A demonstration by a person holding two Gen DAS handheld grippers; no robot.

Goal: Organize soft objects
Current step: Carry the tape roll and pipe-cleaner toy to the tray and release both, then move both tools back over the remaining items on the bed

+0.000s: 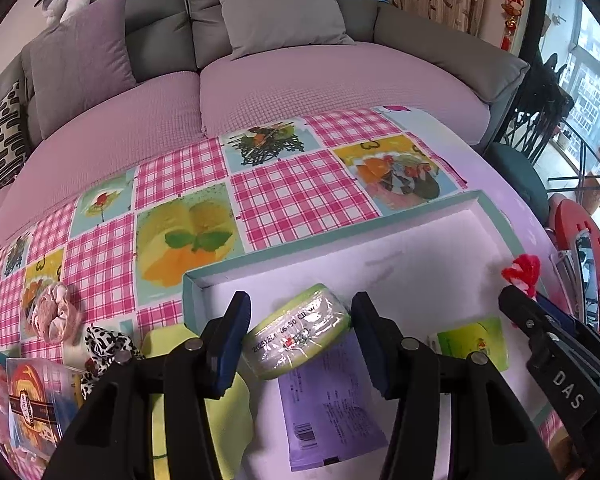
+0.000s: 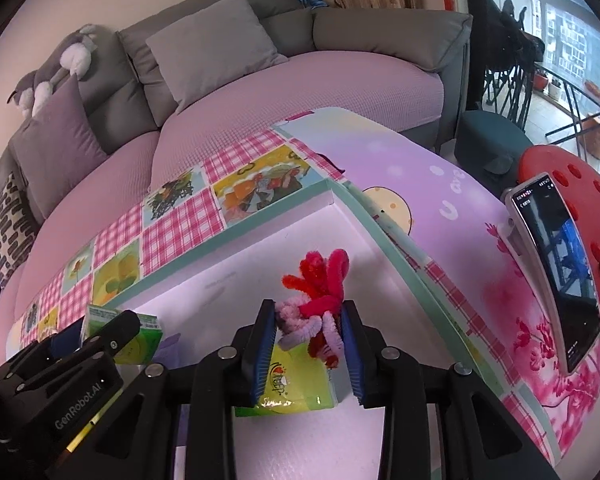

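Both tongs hang over the shallow white tray with a teal rim [image 1: 496, 216] on the table. The left tongs [image 1: 300, 340] clasp a green plastic-wrapped tissue pack [image 1: 296, 332]; the right tongs [image 2: 310, 340] pinch a red-and-pink pipe-cleaner flower [image 2: 320, 292]. A purple packet [image 1: 328, 400] and green packets already lie inside. I judge the sorting partly done: a pink scrunchie [image 1: 56, 312] and leopard-print scrunchie [image 1: 108, 344] wait outside.
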